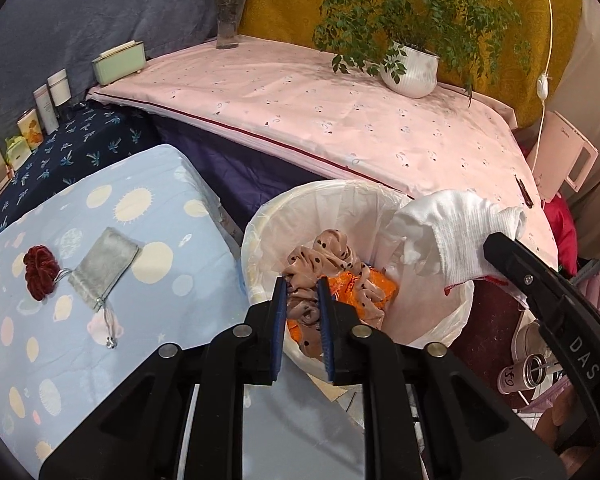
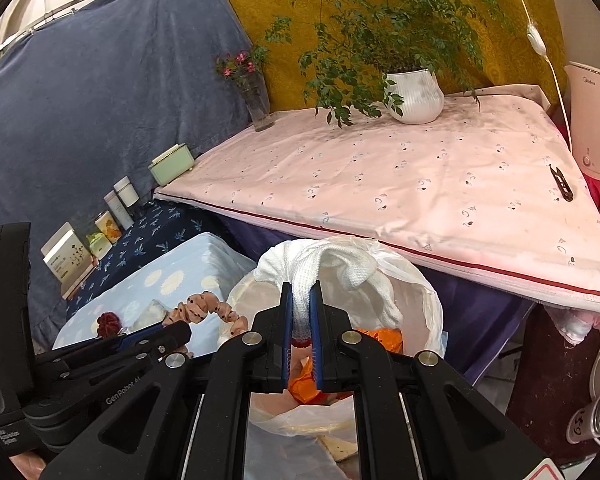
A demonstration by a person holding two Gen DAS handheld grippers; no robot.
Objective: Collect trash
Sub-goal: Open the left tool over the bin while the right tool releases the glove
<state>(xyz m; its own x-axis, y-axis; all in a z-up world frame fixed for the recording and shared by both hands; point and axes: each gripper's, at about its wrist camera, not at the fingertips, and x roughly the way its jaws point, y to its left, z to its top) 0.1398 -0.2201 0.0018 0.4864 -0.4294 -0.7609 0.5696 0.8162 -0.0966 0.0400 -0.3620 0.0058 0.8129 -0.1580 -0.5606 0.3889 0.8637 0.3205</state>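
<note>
A white-lined trash bin stands below both grippers, with an orange wrapper inside. My left gripper is shut on a tan polka-dot scrunchie and holds it over the bin's opening. My right gripper is shut on a white knitted sock, which hangs over the bin's far rim. A dark red scrunchie and a grey drawstring pouch lie on the light blue planet-print cloth to the left.
Behind the bin is a table under a pink cloth with a potted plant, a flower vase and a black clip. A pink kettle stands at the right. A can sits on the floor. Boxes and tubes line the left wall.
</note>
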